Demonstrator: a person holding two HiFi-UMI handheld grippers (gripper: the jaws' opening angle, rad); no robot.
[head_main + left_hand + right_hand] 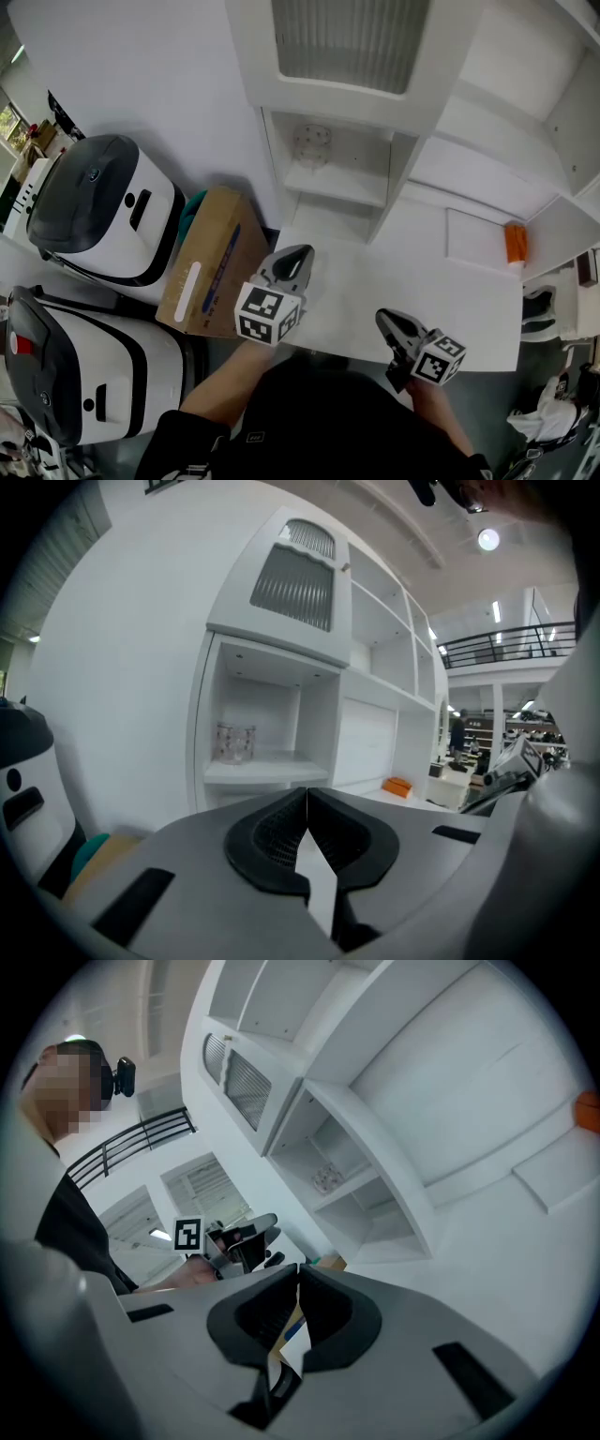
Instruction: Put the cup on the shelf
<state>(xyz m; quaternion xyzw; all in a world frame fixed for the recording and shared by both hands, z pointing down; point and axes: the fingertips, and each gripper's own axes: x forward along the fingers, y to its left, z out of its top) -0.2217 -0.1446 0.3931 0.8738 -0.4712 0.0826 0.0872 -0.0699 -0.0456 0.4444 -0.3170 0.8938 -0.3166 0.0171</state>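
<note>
**Grey claws both shut and empty, cup's up on the shelf**

Left claw [307,797] is closed right up, pads meeting at the tip with nothing in between. Same deal with the right claw [298,1269]: jaws together, nothing held.

From the head view, the left claw [298,255] hangs over the near left corner of the white tabletop [441,281], nose toward the cabinet [337,89]. The right claw [384,319] is over the near edge further right, well apart from the other one. The right gripper view also catches the left claw [246,1237] off to its left.

The cup [312,143] is clear glass and stands upright on the shelf [342,185] in the cabinet's left open bay, under the ribbed door. It sits toward the back left corner. The left gripper view looks pretty much straight at the cup [234,742] on the shelf [267,771], and the right one sees the cup [328,1178] too. Neither claw is anywhere near it.

Further out, an orange thing [516,242] sits on the tabletop at the far right. A cardboard box [211,272] is just left of the tabletop, and two white and grey machines [103,206] are beyond that.
</note>
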